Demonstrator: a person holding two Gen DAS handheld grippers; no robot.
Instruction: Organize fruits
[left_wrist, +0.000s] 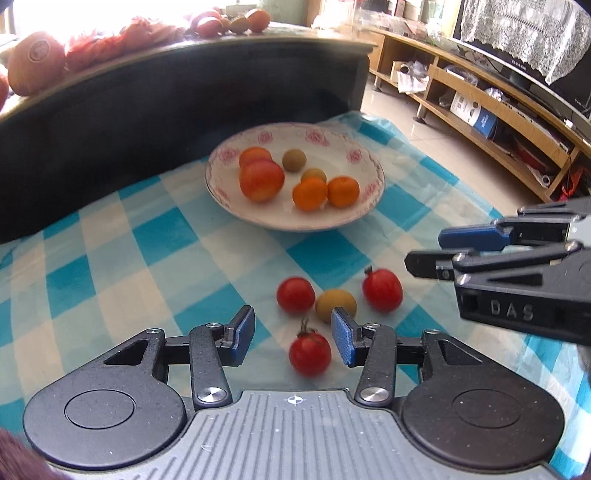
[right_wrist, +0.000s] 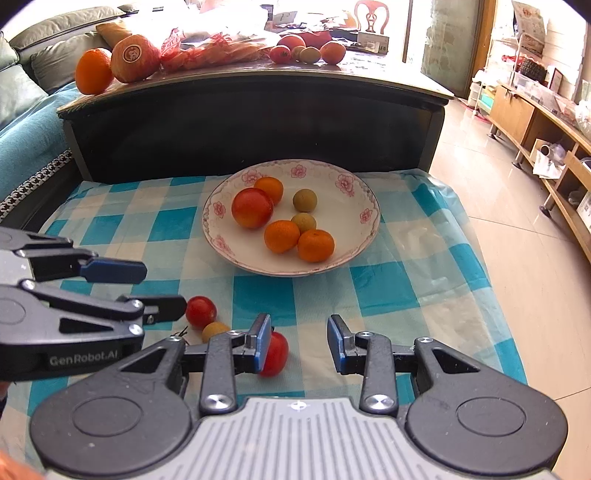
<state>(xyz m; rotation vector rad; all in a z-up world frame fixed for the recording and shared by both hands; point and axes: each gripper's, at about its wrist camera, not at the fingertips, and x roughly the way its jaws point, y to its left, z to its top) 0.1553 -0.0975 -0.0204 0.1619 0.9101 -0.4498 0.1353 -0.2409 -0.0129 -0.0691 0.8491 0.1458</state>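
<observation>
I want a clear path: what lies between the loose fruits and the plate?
Only bare checked cloth lies between the loose fruits and the plate; both wrist views show this.

I am working in a home living room: behind the dark coffee table (right_wrist: 255, 122) sits a sofa (right_wrist: 22, 74), a television unit (left_wrist: 491, 107) to its right.

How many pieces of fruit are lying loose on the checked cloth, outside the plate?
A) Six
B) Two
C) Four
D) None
C: three red tomatoes and one yellowish fruit lie on the cloth, in front of the plate.
</observation>
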